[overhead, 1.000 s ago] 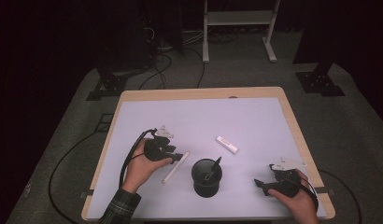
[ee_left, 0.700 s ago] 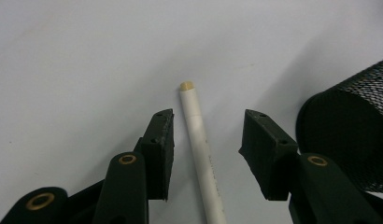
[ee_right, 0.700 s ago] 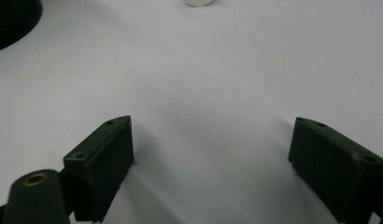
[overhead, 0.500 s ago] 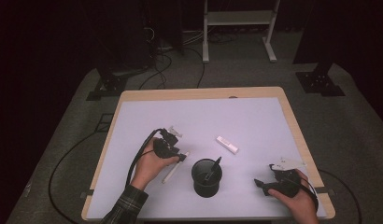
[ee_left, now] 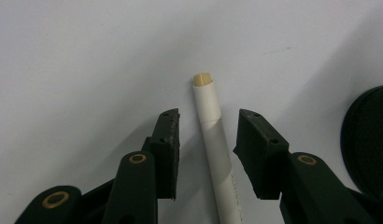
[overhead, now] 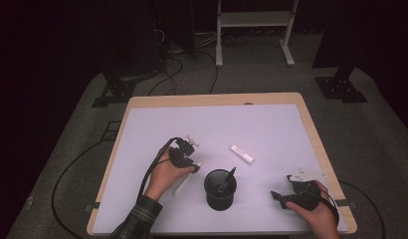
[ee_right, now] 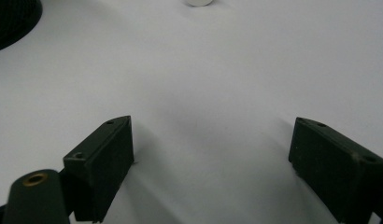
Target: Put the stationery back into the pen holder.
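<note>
On the white tabletop (overhead: 157, 129) over grey carpet (overhead: 376, 129), my left gripper (ee_left: 206, 133), jaws just narrowing, straddles a white pen (ee_left: 213, 135) untouched; at four o'clock my right gripper (ee_right: 210, 163) gapes wide.

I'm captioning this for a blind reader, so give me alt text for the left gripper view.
A white marker pen with a tan tip lies on the pale table between the left gripper's two black fingers, which have just been closing and do not yet touch it. A black cup edges in at right.

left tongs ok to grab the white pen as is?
Probably yes. The left tongs already straddle the white pen, a gap each side, jaws just closing; nothing blocks them. The black cup sits clear.
</note>
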A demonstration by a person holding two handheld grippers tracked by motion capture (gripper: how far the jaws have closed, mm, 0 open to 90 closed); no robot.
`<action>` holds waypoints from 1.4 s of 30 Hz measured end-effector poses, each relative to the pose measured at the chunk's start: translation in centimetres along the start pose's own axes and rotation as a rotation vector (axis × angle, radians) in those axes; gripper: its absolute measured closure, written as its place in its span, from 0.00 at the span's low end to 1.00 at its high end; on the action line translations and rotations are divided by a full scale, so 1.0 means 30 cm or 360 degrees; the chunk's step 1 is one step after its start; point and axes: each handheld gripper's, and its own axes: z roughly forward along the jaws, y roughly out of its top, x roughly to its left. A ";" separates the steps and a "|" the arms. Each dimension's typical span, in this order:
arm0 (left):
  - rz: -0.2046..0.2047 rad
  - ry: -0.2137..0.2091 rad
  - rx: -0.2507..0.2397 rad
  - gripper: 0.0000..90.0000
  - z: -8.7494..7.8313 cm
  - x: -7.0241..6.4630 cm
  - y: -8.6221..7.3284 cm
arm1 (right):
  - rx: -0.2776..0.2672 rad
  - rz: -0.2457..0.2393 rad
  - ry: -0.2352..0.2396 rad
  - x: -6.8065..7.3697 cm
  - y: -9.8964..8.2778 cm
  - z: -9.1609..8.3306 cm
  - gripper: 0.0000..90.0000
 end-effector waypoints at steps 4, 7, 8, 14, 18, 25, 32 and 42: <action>0.0006 0.0019 0.0026 0.68 0.013 -0.005 0.008 | 0.0000 0.0000 0.0000 0.000 0.000 0.000 0.14; 0.0012 0.0024 0.0061 0.69 0.026 -0.007 0.016 | 0.0000 0.0000 0.0000 0.000 0.000 0.000 0.14; 0.0009 0.0034 0.0068 0.69 0.029 -0.008 0.017 | 0.0000 -0.0001 0.0000 0.000 0.000 0.000 0.14; 0.0030 0.0073 0.0086 0.70 0.034 -0.016 0.025 | 0.0000 0.0001 0.0000 0.000 0.000 0.000 0.14; 0.0043 0.0102 0.0112 0.71 0.037 -0.023 0.031 | 0.0000 0.0000 0.0000 0.000 0.000 0.000 0.14; 0.0014 0.0092 0.0148 0.76 0.038 -0.014 0.042 | 0.0000 -0.0001 0.0000 0.000 0.000 0.000 0.14; 0.0008 0.0095 0.0168 0.83 0.037 -0.005 0.047 | 0.0000 0.0000 0.0000 0.000 0.000 0.000 0.14; -0.0017 0.0103 0.0164 0.88 0.038 -0.001 0.048 | 0.0001 0.0001 0.0000 0.000 0.000 0.000 0.14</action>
